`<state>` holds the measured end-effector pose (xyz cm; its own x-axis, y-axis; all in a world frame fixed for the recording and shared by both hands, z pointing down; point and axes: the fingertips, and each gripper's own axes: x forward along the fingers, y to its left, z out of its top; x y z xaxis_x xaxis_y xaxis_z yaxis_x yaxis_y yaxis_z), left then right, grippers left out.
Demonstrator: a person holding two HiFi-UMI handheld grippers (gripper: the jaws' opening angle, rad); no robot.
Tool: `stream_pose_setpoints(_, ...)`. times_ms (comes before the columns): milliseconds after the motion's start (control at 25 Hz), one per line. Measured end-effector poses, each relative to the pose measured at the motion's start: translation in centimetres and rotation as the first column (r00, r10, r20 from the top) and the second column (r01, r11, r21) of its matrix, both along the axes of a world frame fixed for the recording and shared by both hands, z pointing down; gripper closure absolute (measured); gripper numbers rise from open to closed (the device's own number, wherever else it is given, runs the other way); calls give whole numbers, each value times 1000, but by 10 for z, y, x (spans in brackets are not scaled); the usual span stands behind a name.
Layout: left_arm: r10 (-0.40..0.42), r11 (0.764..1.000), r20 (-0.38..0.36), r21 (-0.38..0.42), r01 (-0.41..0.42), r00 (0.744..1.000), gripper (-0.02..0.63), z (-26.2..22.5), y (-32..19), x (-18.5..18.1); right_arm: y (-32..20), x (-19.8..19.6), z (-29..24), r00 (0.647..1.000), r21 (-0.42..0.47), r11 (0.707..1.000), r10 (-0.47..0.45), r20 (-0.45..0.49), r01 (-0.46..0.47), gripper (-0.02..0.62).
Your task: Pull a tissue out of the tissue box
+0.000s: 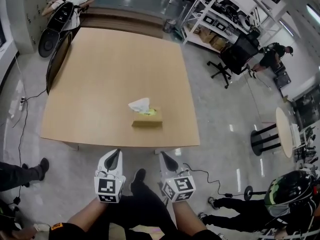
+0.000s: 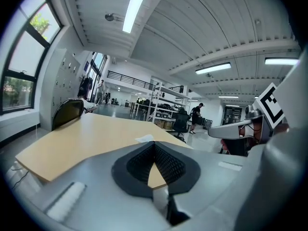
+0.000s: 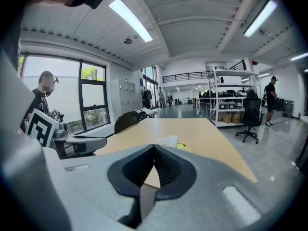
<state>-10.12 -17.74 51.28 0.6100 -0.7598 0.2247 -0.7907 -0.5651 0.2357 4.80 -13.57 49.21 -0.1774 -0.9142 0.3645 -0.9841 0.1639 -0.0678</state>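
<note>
A tan tissue box [image 1: 147,122] lies near the front edge of the wooden table [image 1: 105,79], with a white tissue [image 1: 139,105] sticking up from its top. The same tissue [image 3: 169,140] shows far ahead in the right gripper view, and as a small white shape, the tissue [image 2: 145,138], in the left gripper view. My left gripper [image 1: 114,159] and right gripper [image 1: 168,161] hover side by side short of the table's front edge, well apart from the box. Both have their jaws shut with nothing between them.
A black office chair [image 1: 55,49] stands at the table's far left corner, another chair [image 1: 235,56] to the right near metal shelves [image 1: 215,19]. People stand around the table, one in a helmet [image 1: 290,194] at the lower right. A small round table [image 1: 284,132] is at the right.
</note>
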Motion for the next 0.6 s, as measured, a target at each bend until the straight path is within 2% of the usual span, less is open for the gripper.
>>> stream_pose_setpoints(280, -54, 999, 35, 6, 54, 998, 588, 5, -36, -7, -55, -5, 7, 997, -11, 997, -72, -13, 72, 604)
stream_pose_setpoints(600, -93, 996, 76, 1, 93, 993, 588, -2, -90, 27, -120, 13, 23, 984, -88, 981, -176, -12, 175, 604)
